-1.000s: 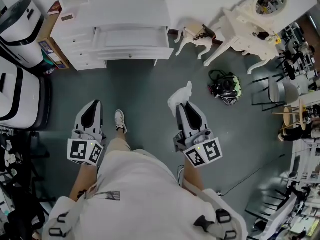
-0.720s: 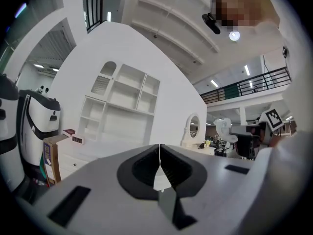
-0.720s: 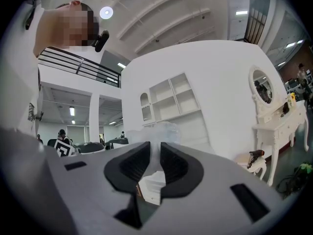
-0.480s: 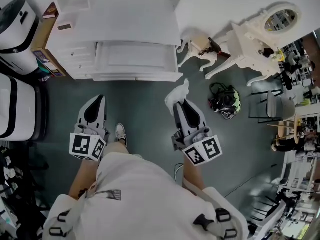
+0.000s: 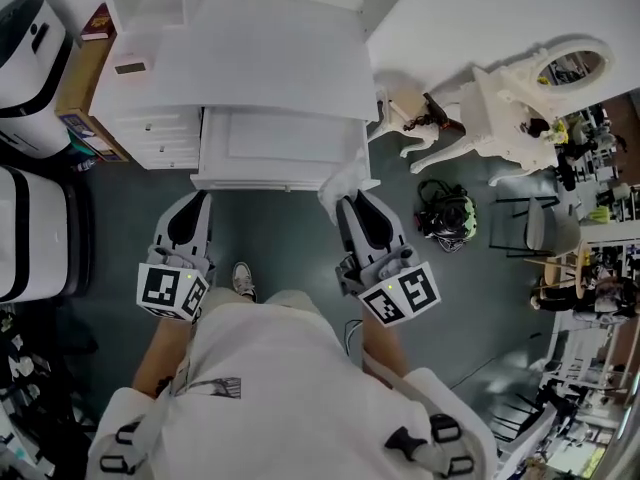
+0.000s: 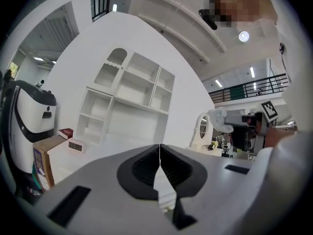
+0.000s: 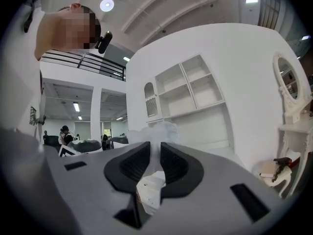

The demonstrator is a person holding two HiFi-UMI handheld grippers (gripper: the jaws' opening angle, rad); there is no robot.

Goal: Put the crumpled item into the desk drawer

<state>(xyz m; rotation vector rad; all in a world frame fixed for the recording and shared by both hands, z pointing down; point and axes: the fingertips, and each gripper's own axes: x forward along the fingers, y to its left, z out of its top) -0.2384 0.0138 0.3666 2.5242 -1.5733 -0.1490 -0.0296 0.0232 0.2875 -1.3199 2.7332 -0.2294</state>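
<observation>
White crumpled item is pinched in the right gripper. The jaws are clamped on it with a narrow gap between them. In the right gripper view the wad bulges both past the tips and behind the pads.

Head view: the item lies against the front edge of the open drawer, at the drawer's 4 o'clock corner. The drawer is pulled out of the white bench, at 12 o'clock from the person.

Left gripper holds nothing, jaws pressed together. It sits at the drawer's 7 o'clock, just beside the drawer front.

Small clock is on the bench top at 10 o'clock. White dressing table is at 2 o'clock, well apart.
</observation>
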